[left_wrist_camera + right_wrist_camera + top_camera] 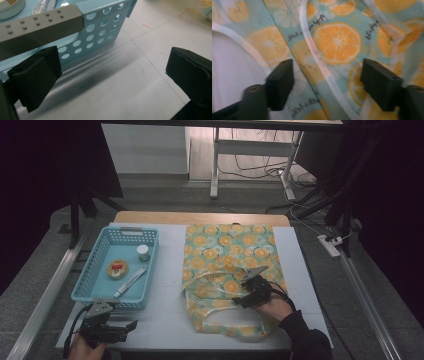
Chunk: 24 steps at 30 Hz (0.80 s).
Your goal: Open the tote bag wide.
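Observation:
A cloth tote bag (227, 270) printed with orange slices lies flat on the white table, its handles toward the near edge. My right gripper (245, 297) hovers over the bag's near part, by the handles. In the right gripper view its jaws (327, 82) stand apart, with the printed fabric (337, 42) and a pale handle strap (319, 65) lying between them and no pad pressing. My left gripper (122, 326) rests at the near left, just in front of a blue perforated basket (95, 292). Its jaws (112, 75) are wide apart over bare table, with the basket wall (100, 32) close ahead.
The basket holds a small lidded jar (143, 252), a round flat tin (118, 268) and a slim white tube (130, 281). A bare strip of table (167, 285) separates basket and bag. Beyond the far wooden edge (200, 217) stand a desk frame and floor cables.

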{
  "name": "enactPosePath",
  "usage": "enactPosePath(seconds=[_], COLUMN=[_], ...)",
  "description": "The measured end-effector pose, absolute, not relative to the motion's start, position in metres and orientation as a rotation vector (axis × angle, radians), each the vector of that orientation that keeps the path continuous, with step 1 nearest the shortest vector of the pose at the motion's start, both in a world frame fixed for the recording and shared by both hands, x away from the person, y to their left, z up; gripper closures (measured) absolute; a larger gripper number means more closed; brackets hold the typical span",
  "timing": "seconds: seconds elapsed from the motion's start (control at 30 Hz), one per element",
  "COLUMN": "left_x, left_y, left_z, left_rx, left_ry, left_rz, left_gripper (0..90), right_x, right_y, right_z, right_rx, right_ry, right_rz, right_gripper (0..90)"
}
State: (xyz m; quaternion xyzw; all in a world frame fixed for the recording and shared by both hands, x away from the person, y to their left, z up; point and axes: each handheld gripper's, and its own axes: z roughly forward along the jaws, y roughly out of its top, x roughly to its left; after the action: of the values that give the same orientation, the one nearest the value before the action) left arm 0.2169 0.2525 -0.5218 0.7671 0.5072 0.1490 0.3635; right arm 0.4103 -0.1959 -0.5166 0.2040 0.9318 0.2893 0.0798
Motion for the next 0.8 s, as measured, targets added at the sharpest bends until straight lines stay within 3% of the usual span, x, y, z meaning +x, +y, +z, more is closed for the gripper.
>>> enactPosePath(seconds=[0.07,0.1,0.13,0.17,0.2,0.23,0.33,0.8], left_x=[0.217,0.217,0.217,0.217,0.217,0.217,0.217,0.217], left_y=[0.252,0.252,0.252,0.252,0.252,0.252,0.252,0.252], left_z=[-0.522,-0.522,-0.522,-0.522,-0.522,-0.522,-0.522,-0.522], left_rx=[1.975,1.976,1.977,1.978,1.978,1.979,1.98,1.974], left_ry=[1.307,1.307,1.307,1.307,1.307,1.307,1.307,1.306], left_rz=[0.384,0.385,0.386,0.386,0.386,0.386,0.386,0.382], left_gripper=[0.0,0.0,0.0,0.0,0.0,0.0,0.0,0.2], right_x=[0.409,0.407,0.407,0.407,0.407,0.407,0.41,0.424], right_y=[-0.195,-0.194,-0.194,-0.193,-0.192,-0.192,-0.194,-0.203], right_z=[-0.516,-0.514,-0.514,-0.513,-0.512,-0.512,-0.512,-0.497], right_rx=[0.586,0.553,0.553,0.538,0.52,0.52,0.524,0.712], right_ry=[2.795,2.815,2.815,2.822,2.838,2.838,2.839,2.816], right_rz=[0.856,0.842,0.842,0.832,0.835,0.835,0.849,1.042], right_gripper=[39.4,50.3,50.3,56.2,70.9,70.9,88.1,90.0])
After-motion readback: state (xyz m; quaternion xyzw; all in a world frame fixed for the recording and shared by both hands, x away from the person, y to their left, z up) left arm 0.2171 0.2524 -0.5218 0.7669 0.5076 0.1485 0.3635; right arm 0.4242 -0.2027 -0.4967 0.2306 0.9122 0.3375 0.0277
